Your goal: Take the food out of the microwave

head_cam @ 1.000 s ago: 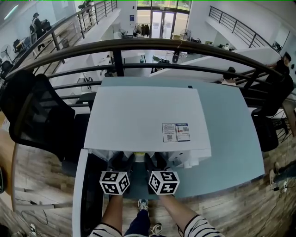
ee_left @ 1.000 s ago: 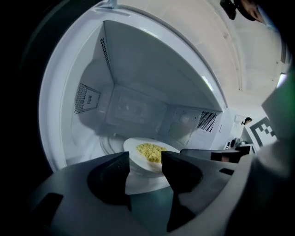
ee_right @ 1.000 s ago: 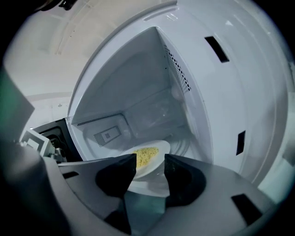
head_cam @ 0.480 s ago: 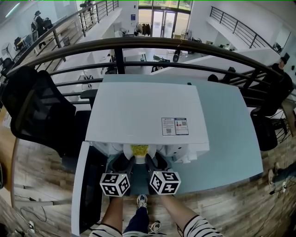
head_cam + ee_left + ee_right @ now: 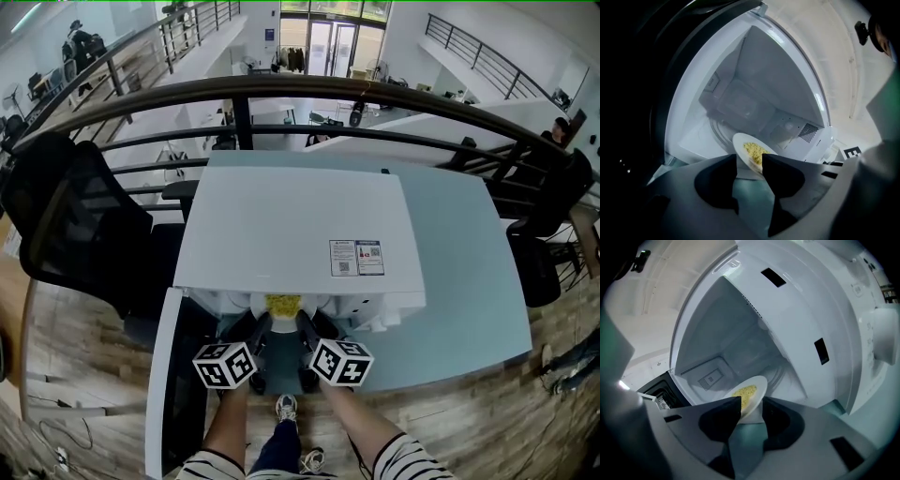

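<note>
A white plate (image 5: 281, 303) with yellow food (image 5: 753, 151) sits at the mouth of the white microwave (image 5: 291, 234), whose door (image 5: 161, 375) hangs open to the left. Both grippers reach in side by side from the front. My left gripper (image 5: 255, 328) is shut on the plate's near rim (image 5: 742, 144), which appears tilted in its view. My right gripper (image 5: 305, 328) has the plate's other near edge (image 5: 759, 384) between its jaws; they are closing and both touch the plate. Behind the plate, the cavity (image 5: 722, 333) and its turntable (image 5: 717, 131) hold nothing else.
The microwave stands on a pale teal table (image 5: 459, 281). Its control panel (image 5: 876, 343) is right of the opening. A black office chair (image 5: 75, 234) stands at the left, and a dark railing (image 5: 281, 92) runs behind the table. The person's legs and a shoe (image 5: 289, 410) are below.
The plate of yellow food has come forward into sight at the microwave's mouth. Both grippers have rolled, their marker cubes now tilted outward.
</note>
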{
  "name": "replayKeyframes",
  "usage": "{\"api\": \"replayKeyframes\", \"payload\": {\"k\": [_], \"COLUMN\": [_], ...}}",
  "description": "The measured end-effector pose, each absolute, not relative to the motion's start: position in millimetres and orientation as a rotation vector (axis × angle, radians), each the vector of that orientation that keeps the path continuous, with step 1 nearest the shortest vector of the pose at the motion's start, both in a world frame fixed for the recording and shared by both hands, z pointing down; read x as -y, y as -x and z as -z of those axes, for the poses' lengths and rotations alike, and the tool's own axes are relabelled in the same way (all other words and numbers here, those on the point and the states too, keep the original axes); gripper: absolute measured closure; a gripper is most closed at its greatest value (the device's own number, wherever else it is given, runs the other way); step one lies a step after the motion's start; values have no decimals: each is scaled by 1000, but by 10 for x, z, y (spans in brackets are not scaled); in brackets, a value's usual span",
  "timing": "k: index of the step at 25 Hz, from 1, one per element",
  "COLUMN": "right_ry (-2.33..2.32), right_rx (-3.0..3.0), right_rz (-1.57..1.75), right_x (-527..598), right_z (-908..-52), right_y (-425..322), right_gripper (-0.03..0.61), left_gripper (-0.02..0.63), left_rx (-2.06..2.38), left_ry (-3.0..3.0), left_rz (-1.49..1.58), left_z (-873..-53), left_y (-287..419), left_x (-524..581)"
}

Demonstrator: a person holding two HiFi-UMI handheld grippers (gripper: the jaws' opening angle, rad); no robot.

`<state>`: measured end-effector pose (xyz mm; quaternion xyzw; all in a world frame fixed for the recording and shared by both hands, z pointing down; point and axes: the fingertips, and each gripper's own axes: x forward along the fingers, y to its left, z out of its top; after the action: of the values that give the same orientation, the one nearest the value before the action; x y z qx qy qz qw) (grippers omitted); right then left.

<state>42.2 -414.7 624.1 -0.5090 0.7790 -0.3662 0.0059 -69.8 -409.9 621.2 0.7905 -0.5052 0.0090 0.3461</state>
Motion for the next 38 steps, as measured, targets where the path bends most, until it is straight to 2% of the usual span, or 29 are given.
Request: {"api": "replayKeyframes", "payload": {"k": [1,10,38], "right_ry": [1591,1610,1599], "right_rx": [-2436,-2433,-2428], "right_rz": [1152,1139,1089], "right_x": [4145,4036,2313], "right_z": [-6247,-6147,-5587], "right_y": [-417,-468,-704], "right_gripper": [428,471,479], "left_gripper": [444,503,517], "left_rx": [1304,1307,1317], "left_ry": [-2051,-2029,-2083], "left_rz": [-15,-1,18], "left_z": [-6209,-6104,-5541], "left_y": [689,685,467], "left_x": [4105,3979,2170]}}
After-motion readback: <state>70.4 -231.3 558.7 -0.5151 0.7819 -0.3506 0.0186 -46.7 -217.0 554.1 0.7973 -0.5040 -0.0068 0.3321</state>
